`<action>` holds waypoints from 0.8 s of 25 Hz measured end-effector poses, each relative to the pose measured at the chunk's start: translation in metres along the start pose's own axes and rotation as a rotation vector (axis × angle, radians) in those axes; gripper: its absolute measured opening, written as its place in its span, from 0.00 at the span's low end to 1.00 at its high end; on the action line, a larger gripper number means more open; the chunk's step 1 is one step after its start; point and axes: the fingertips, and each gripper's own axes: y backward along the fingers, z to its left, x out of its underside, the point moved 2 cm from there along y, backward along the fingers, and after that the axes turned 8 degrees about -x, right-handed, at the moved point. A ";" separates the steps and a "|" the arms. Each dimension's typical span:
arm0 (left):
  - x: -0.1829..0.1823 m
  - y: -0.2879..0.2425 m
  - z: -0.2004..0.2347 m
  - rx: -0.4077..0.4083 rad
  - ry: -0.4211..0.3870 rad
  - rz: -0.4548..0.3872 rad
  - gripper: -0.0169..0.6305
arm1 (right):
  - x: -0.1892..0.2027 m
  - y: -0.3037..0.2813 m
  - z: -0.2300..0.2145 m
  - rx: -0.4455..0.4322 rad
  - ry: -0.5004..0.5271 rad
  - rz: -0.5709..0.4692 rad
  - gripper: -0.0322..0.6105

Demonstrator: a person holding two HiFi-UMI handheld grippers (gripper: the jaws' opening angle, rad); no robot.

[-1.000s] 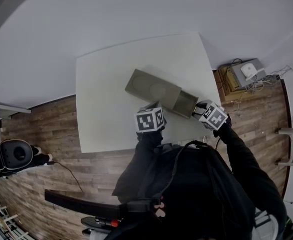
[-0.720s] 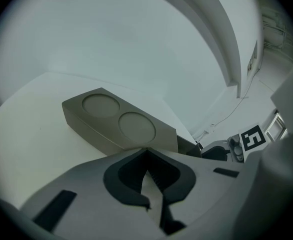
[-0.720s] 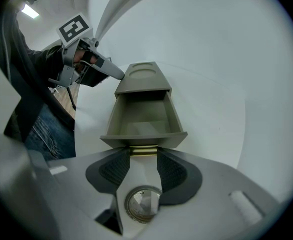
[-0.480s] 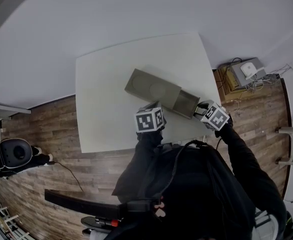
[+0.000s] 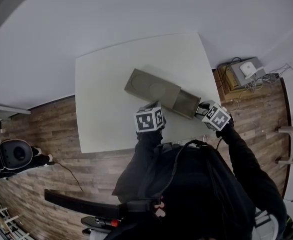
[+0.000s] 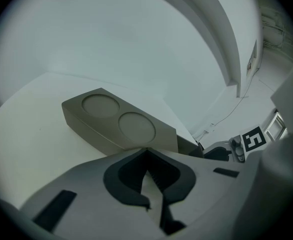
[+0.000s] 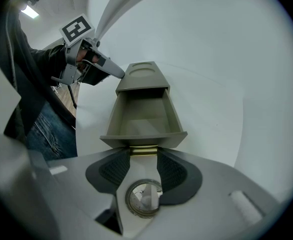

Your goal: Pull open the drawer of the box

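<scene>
Drawer [image 7: 141, 120] partly out, right hand-held gripper [image 7: 143, 155] clamped on its handle [image 7: 143, 150]; left hand-held gripper [image 6: 147, 154], jaws together, at the box [image 5: 152, 88] side; next calls for a straight pull toward 4 o'clock

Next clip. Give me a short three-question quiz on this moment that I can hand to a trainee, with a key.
1. True or false: the drawer of the box is fully shut.
2. What is the right hand-held gripper clamped on? A) the brass handle on the drawer's front B) the top of the box C) nothing
3. Fill in: the jaws of the left hand-held gripper are ____, with nothing between them.

Key: 1 false, it is pulled out; 2 A; 3 shut.
</scene>
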 end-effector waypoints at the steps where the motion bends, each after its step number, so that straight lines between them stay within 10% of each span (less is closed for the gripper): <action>1: -0.001 0.001 0.000 -0.002 -0.001 -0.002 0.02 | 0.000 0.000 0.000 0.000 0.000 -0.001 0.30; 20: 0.002 0.001 0.000 -0.039 -0.019 0.011 0.02 | 0.037 0.002 0.006 -0.046 -0.038 0.101 0.34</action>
